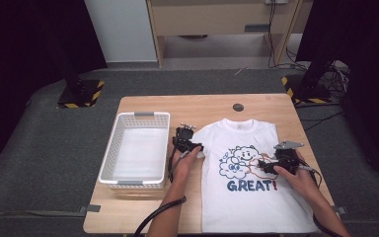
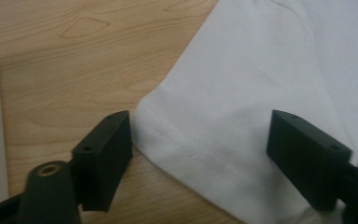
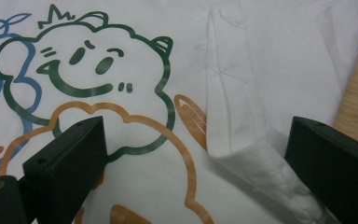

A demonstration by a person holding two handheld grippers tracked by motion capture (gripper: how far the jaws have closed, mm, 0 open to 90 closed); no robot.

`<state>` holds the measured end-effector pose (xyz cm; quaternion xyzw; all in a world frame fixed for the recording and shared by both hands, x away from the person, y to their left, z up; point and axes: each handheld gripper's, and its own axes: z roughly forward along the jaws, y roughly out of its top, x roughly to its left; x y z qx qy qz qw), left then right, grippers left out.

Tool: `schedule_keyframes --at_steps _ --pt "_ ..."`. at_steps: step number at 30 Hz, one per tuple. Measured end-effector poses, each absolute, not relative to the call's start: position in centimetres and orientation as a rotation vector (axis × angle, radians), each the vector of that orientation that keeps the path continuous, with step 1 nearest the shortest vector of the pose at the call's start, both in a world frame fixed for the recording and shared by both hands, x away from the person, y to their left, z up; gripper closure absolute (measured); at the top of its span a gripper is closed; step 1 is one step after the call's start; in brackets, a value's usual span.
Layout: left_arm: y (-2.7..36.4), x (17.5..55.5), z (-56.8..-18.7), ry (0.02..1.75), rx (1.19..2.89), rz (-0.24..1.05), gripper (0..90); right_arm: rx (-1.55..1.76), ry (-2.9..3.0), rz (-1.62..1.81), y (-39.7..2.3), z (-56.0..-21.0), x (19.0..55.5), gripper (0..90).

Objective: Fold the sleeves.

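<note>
Shirt flat on the table, both grippers at its sleeves

Shirt [image 1: 249, 173] of white cloth lies spread flat on the right half of the wooden table [image 1: 143, 207], neck toward the far edge; on its chest there is a cartoon print [image 1: 239, 163] and under it the word GREAT! [image 1: 251, 185] in blue letters; a white plastic basket [image 1: 114, 148] stands on the left half of the table, just beside the shirt but apart from it; a small dark round cap [image 1: 238, 107] sits in the table top near the far edge, above the collar.

The left gripper [image 1: 193, 146] is at the shirt's left sleeve [image 2: 223, 107]; in the left gripper view its two black jaws stand apart, one on each side of the sleeve's hemmed end, and the hem lies between them on the wood; the pads do not press the cloth, so the jaws are open around it.

The right gripper [image 1: 264, 167] rests over the right part of the print, held by the right hand [image 1: 296, 180]; in the right gripper view the right sleeve [image 3: 242, 93] is folded inward over the shirt body, and its hem end lies between the two jaws; these jaws are also wide apart and they grip nothing; one jaw is over the orange line of the print, the other is near the shirt's edge, where a strip of wood shows.
</note>
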<state>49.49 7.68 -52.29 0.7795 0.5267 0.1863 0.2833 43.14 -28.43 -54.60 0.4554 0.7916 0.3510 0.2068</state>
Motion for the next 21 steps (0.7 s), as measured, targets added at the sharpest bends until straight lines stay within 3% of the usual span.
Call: schedule_keyframes --at_steps 12,17,21 --pt "7.2 49.1 -51.7 1.403 2.102 0.459 75.7 1.271 2.202 0.977 -28.4 -54.6 43.1 5.7" --pt "7.1 49.1 -51.6 1.430 2.076 0.457 85.1 1.273 2.200 0.975 -28.4 -54.6 43.1 5.6" --pt "7.1 49.0 -51.1 1.434 2.056 0.466 86.4 1.276 2.198 0.974 -28.3 -54.6 43.1 5.6"
